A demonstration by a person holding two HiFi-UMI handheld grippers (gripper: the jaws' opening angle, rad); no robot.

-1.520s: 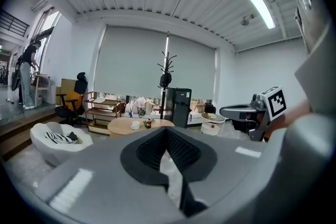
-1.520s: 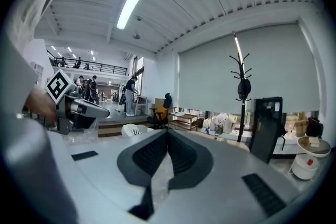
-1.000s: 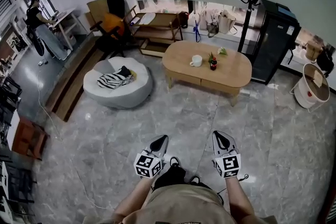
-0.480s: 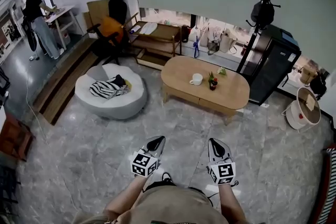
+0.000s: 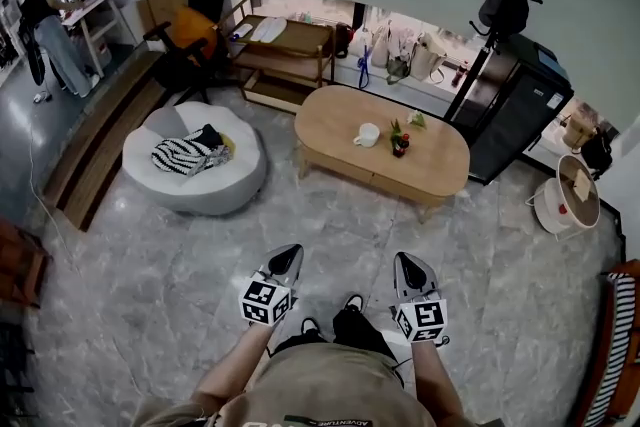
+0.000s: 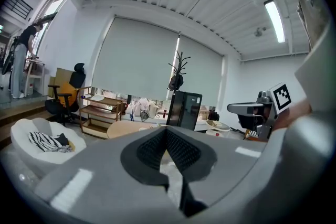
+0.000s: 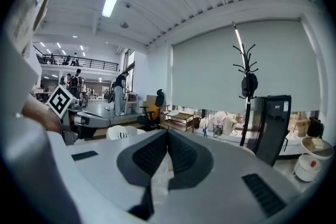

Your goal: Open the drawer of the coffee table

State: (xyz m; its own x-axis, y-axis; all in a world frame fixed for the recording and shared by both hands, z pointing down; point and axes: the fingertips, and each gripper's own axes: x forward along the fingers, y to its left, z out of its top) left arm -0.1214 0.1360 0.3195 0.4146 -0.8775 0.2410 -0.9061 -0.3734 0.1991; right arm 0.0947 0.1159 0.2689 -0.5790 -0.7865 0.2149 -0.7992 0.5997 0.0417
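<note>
Tongs both pressed together and empty, left tongs (image 5: 286, 259) beside right tongs (image 5: 409, 266) above marble floor (image 5: 150, 275), coffee table (image 5: 335, 120) well ahead, white mug (image 5: 368, 134) on tabletop.

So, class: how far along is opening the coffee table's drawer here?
Done: nothing yet; the coffee table shows its drawer not pulled out. In hand: left gripper and right gripper, jaws shut and empty, held well short of it. Left: reach the drawer, grip, pull.

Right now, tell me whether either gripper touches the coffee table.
No, the left gripper and right gripper are over the floor, well short of the coffee table.
</note>
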